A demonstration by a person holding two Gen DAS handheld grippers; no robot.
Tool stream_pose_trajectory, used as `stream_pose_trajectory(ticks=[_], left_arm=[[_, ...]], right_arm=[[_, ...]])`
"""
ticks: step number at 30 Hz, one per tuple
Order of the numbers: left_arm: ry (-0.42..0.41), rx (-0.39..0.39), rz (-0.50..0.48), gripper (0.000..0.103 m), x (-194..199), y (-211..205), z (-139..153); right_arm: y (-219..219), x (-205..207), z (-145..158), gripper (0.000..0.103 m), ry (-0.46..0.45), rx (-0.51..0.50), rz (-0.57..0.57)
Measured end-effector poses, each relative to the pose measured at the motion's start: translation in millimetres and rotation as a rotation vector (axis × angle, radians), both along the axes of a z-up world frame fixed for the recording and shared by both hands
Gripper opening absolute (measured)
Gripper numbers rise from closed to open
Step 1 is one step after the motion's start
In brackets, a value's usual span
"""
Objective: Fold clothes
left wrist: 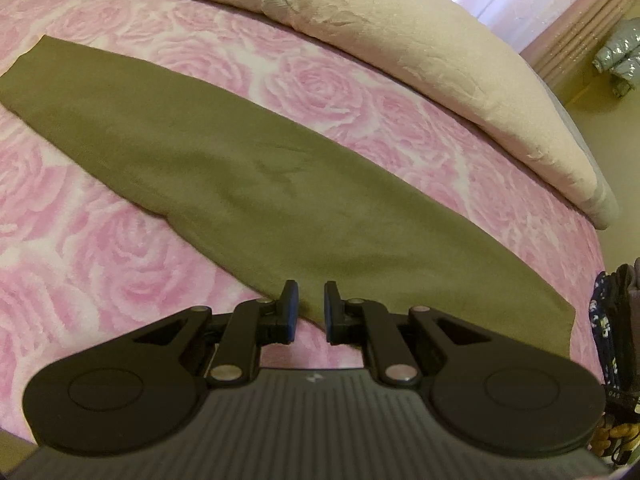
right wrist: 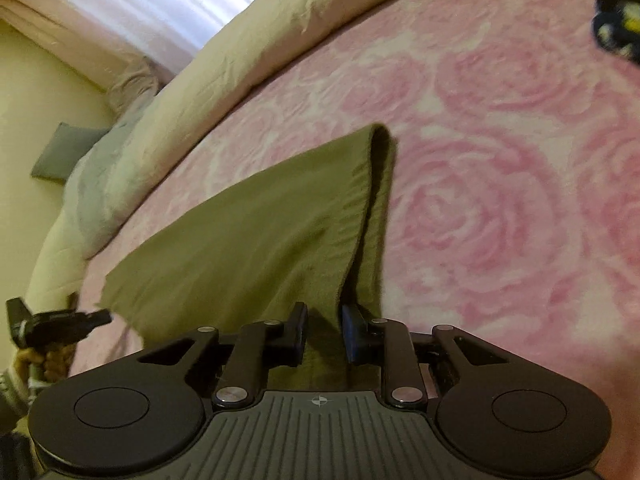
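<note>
My left claw (left wrist: 308,306) hangs just over the near edge of the olive garment (left wrist: 224,168), jaws narrowly apart, nothing between them; my right claw (right wrist: 323,334) also stands slightly apart with a raised fold of that cloth in the gap, whether pinched I cannot tell. Garment lies as a long narrow strip across the rose-patterned bed (left wrist: 100,272), one end doubled over. Lengthwise folding looks done; crosswise folds into a compact bundle look left.

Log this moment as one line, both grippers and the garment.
left gripper: open, at near edge of olive garment | right gripper: open, cloth between fingers, not clamped | garment: long folded strip on pink rose bedspread
</note>
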State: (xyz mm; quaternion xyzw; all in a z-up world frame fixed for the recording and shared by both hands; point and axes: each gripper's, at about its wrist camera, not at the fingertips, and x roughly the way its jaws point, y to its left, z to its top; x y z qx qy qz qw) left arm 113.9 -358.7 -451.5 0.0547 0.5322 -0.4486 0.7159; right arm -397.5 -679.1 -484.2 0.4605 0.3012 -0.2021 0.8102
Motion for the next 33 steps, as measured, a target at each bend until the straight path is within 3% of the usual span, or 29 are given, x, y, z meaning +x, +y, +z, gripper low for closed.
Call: stream_pose_trajectory(ticks=[1,2,7,12,13,15,16,18,21,24,27,30,33], left_arm=[[-0.001,-0.001,0.0,0.008,0,0,1],[-0.002,-0.001,0.001,0.008,0,-1,1],[-0.009,-0.005,-0.004,0.008,-2,-1,5],[-0.02,0.007,-0.009,0.008,-6,3,5],[-0.028,0.01,-0.013,0.008,-7,5,7],[-0.044,0.018,-0.022,0.008,-12,11,11],[-0.051,0.022,-0.027,0.008,-14,14,12],[-0.062,0.028,-0.033,0.008,-22,21,16],[-0.075,0.023,-0.074,0.008,-46,30,20],[-0.051,0.014,-0.131,0.008,-71,38,16],[-0.054,0.032,-0.17,0.008,-87,55,11],[-0.076,0.072,-0.179,0.008,-87,82,7],[-0.085,0.124,-0.124,0.008,-71,118,3]], right_arm=[[-1,0,0,0.016,0.009,0.002,0.008],[-1,0,1,0.0,0.019,0.001,0.013],[11,-3,16,0.0,0.099,-0.121,-0.039],[19,-3,9,0.0,0.155,-0.16,-0.116],[19,-3,10,0.001,0.166,-0.152,-0.137],[22,0,19,0.022,0.226,-0.185,-0.188],[30,4,28,0.04,0.291,-0.262,-0.227],[47,16,46,0.041,0.379,-0.393,-0.27],[81,47,62,0.041,0.329,-0.432,-0.143],[120,85,51,0.041,0.314,-0.426,0.072],[141,95,26,0.041,0.425,-0.453,0.174],[141,69,29,0.041,0.491,-0.453,0.118],[140,43,33,0.041,0.556,-0.453,0.061]])
